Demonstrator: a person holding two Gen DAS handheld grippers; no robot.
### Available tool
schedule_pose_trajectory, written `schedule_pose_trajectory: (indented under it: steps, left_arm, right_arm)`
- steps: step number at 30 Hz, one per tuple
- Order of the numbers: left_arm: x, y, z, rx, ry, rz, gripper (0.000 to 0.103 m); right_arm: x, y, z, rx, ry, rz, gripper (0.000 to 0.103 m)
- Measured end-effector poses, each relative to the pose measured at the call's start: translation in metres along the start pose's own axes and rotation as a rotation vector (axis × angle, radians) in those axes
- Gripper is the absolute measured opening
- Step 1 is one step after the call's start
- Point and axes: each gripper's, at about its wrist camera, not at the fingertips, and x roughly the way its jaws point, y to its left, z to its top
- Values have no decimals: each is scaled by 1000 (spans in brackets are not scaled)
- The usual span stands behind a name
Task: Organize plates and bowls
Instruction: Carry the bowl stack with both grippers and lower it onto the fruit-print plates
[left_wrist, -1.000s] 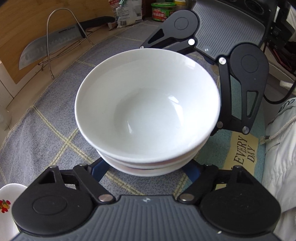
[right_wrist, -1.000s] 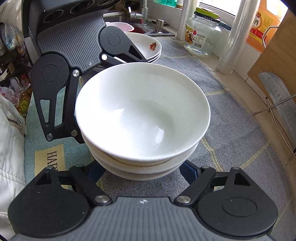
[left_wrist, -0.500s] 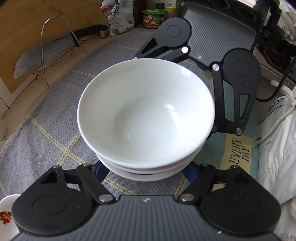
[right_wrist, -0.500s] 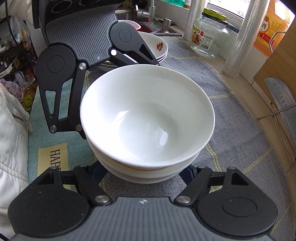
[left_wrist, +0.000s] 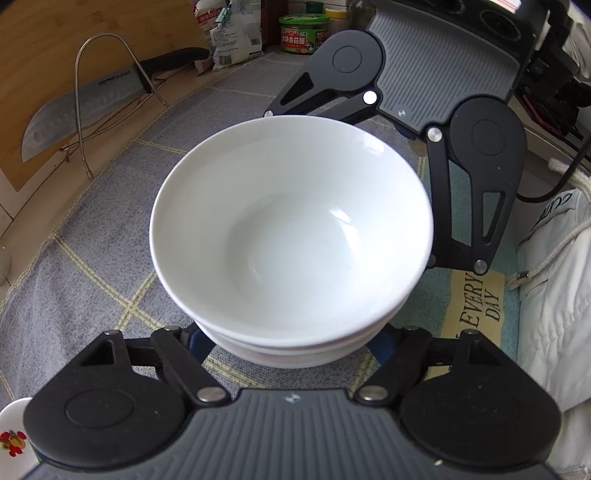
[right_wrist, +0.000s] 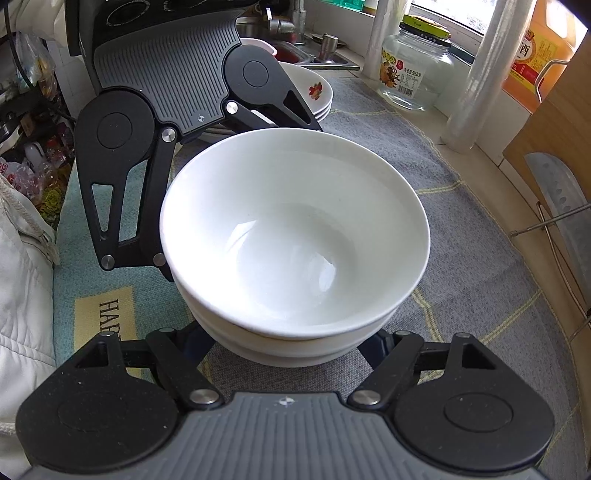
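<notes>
Bowls (left_wrist: 291, 229) nested in one stack; plates (right_wrist: 314, 92) stacked behind. Left tongs (left_wrist: 291, 341) and right tongs (right_wrist: 291, 341) spread wide, cradling stack; placing remains.

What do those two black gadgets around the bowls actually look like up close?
Both match. The left gripper and right gripper each have a grey ribbed body, matte black round-ended linkage arms with silver rivets and triangular cutouts, and dark blue finger pads. No sleeves show.
</notes>
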Motion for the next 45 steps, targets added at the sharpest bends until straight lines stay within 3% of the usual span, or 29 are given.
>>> schedule_pose_trajectory:
  steps: [9,20,31,45]
  left_arm:
    - [-7,-10,3,4,9,25,81]
    - [-42,-16,-1,-35,17,63,81]
    - [-92,-1,-37,-108,2,163,81]
    - [-128,42,-89,-176,-6,243,81]
  right_arm:
    - [-3,5,3,-5,12,-16,83]
    - [-20,17,24,-42,9,-2,84]
    - [-17,38,79,-166,-21,0,83]
    - [23,46,154,-275,-36,13,84]
